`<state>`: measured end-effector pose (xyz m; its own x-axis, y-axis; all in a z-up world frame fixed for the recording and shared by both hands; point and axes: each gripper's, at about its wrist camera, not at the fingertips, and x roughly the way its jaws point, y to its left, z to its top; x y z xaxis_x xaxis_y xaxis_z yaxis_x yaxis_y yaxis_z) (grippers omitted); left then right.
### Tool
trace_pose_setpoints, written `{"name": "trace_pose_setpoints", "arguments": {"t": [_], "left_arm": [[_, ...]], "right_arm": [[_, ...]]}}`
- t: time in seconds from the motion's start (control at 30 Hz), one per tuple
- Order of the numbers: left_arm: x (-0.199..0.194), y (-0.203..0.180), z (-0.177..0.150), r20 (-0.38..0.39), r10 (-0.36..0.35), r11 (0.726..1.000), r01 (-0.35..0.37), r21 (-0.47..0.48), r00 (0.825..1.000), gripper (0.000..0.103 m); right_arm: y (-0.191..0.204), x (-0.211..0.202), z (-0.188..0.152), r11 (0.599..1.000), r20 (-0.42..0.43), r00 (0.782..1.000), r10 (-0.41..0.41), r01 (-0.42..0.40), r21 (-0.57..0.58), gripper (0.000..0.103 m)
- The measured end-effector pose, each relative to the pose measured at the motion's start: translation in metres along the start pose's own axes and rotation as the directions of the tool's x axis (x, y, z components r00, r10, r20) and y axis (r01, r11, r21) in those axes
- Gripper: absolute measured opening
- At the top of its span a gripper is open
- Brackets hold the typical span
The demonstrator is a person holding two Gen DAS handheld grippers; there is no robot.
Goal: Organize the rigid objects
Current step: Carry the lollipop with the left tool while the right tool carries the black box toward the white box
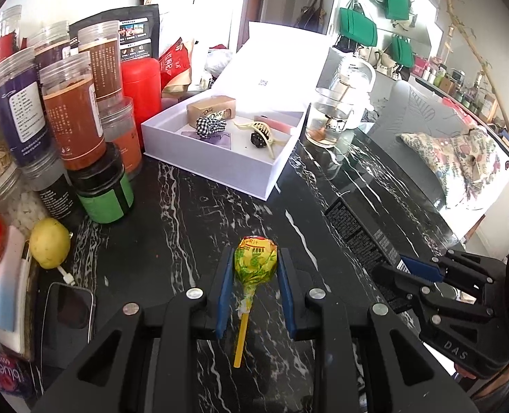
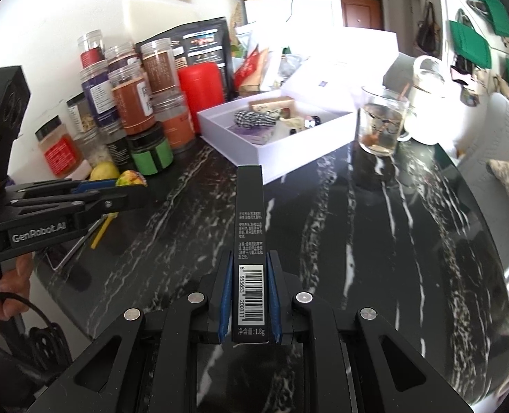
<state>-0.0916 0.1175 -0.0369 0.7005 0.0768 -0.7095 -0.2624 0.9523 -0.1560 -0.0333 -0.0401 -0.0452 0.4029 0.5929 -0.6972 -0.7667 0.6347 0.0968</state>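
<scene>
Black marble table (image 1: 192, 206) with white veins fills the frame, wide and glossy. At its far side sits the white box (image 1: 220, 158), lid (image 1: 282, 65) thrown back and propped upright behind it. Inside the box: a Dove chocolate pack (image 1: 211, 108) at the back, a black-and-white checked scrunchie (image 1: 210, 126) just in front of it, a cream hair clip (image 1: 264, 134) beside that, and a pink item along the right wall, too small to name.

Left of the box, a crowd of clear plastic jars (image 1: 72, 117) stands stacked, with a red canister (image 1: 140, 86) among them and a green-labelled dark jar (image 1: 104, 192) at the front. To the box's right, a glass mug (image 1: 328, 120) with liquid in it.

Now the claws. The left claw (image 1: 254, 289) is clenched on a lollipop (image 1: 255, 263), blue pads pressing the yellow-green wrapped head from both sides, the yellow stick trailing back toward the camera, all of it held above the table. The right claw (image 2: 249, 292) is clamped on a slim black carton (image 2: 250, 220), barcode end between the pads, the long body pointing forward at the white box.

Near the left edge, a yellow lemon (image 1: 49, 242) rests on the table, and a dark phone (image 1: 68, 316) lies beside it.
</scene>
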Motion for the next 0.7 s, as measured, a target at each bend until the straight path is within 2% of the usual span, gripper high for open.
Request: {"name": "trace_pose_setpoints", "arguments": {"t": [0.3, 0.7], "left_arm": [[0.013, 0.009, 0.031, 0.009, 0.001, 1.000, -0.001, -0.002, 1.000, 0.025], [0.025, 0.004, 0.084, 0.059, 0.007, 0.999, -0.010, 0.050, 0.998, 0.025]], "right_arm": [[-0.002, 0.016, 0.031, 1.000, 0.008, 1.000, 0.015, -0.014, -0.026, 0.018], [-0.015, 0.017, 0.085, 0.999, 0.075, 0.997, -0.003, 0.007, -0.053, 0.018]]}}
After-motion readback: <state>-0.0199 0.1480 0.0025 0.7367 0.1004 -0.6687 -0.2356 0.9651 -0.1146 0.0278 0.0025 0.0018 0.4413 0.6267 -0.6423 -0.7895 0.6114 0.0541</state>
